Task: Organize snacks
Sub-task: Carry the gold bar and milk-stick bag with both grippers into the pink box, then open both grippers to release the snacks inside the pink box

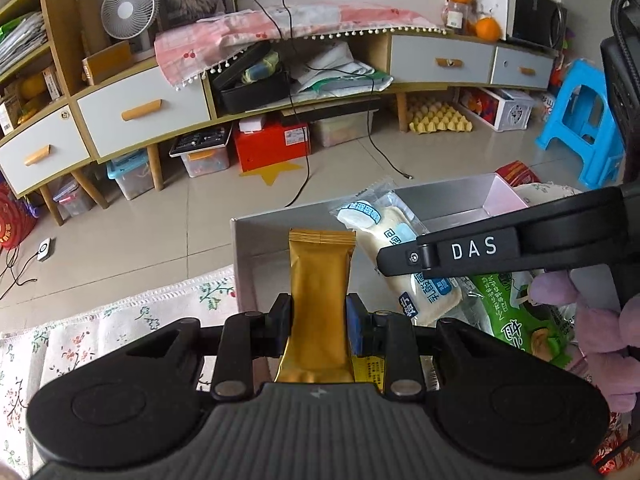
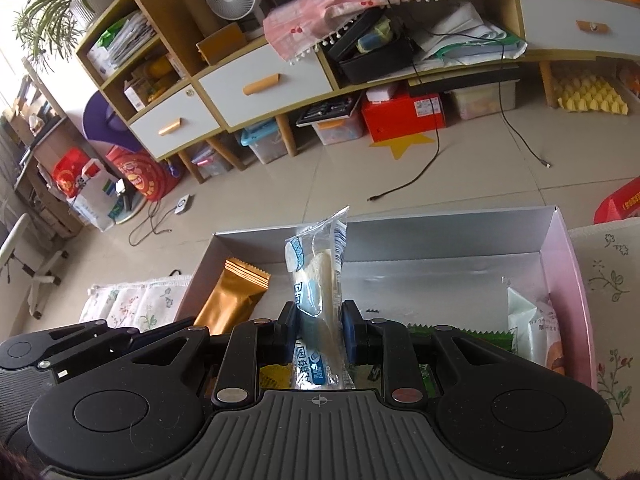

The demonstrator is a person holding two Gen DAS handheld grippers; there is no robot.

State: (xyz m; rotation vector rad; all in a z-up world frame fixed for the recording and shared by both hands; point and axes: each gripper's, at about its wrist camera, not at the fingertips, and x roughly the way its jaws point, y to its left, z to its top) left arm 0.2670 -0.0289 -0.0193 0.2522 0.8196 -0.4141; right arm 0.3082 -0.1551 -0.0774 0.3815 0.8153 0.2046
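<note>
Two snack packets are being held at once, one per gripper, both over the open box (image 2: 440, 236) that is sitting on the floral tablecloth (image 1: 100, 320). Going left to right: the left gripper (image 1: 320, 326) is clamping the gold packet (image 1: 320, 292) around its middle, pads pressing both long edges, jaws nearly shut on it. Long axis is running straight out along the fingers, crimped end (image 1: 322, 236) pointing away from the camera toward the box's far left wall. Gripping mid-body is probably keeping it stiff so it is not flopping.

Next, the right gripper (image 2: 319, 330) is pinching the clear blue-and-white bread packet (image 2: 318, 276) the same way, jaws almost closed on its lower half. It is standing along the fingers too, sealed top (image 2: 340, 220) pointing up and away, tilting slightly right (soft wrapper, sagging a bit).

Seen from the right wrist view, the gold packet is lying just left of the bread packet, near the box's left side. Further right, a green packet (image 2: 460, 332) and a pale packet (image 2: 532, 328) are already lying inside by the pink wall (image 2: 568, 280), so the two held ones are likely being lined up for the bare grey floor of the box.
</note>
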